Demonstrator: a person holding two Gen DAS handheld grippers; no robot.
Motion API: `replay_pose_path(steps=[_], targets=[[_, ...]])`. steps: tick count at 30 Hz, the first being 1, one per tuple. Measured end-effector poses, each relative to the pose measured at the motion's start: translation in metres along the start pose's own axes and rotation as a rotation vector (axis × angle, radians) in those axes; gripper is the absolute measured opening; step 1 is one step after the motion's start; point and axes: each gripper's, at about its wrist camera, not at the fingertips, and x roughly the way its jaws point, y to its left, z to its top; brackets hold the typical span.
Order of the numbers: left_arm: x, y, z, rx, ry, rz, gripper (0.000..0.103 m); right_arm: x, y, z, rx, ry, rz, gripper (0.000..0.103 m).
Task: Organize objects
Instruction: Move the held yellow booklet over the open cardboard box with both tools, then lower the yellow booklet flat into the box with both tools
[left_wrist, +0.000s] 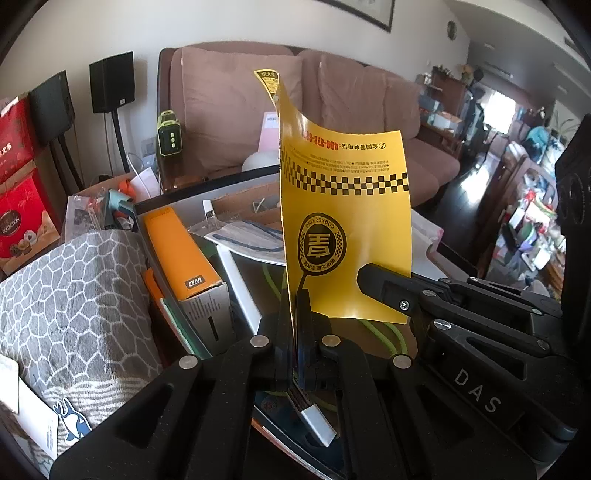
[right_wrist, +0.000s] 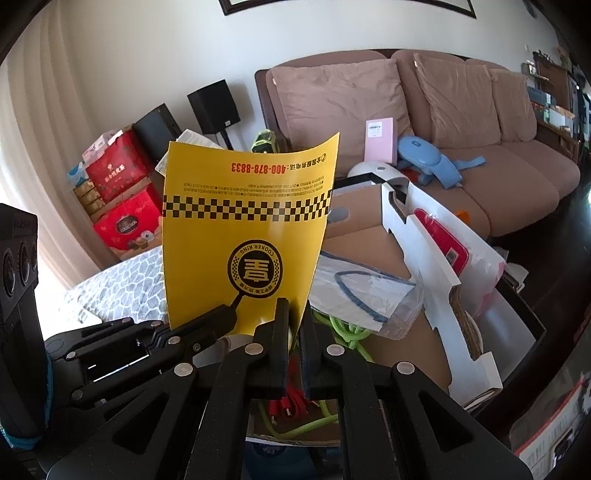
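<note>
A: What filled the room?

B: A long brown sofa stood against a white wall, with black speakers and red gift boxes beside it. Nearer lay open cardboard boxes crowded with clutter and a grey patterned cushion.

A: And the yellow card?

B: It stood upright above the boxes, long axis vertical, print upside down, top edge curling. The left gripper was closed on its lower edge. The right gripper sat at the bottom corner, jaws nearly together, with the card between them.
</note>
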Motion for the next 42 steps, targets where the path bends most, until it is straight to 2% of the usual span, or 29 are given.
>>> replay_pose_path(steps=[22,42], targets=[[0.016,0.004,-0.007,-0.033,0.087,-0.018,0.002,0.014,-0.003,-0.006,0.017,0.076,-0.017,0.006],[0.022,0.006,-0.010,-0.051,0.125,-0.016,0.005,0.020,-0.002,-0.008,0.021,0.100,-0.036,0.007]])
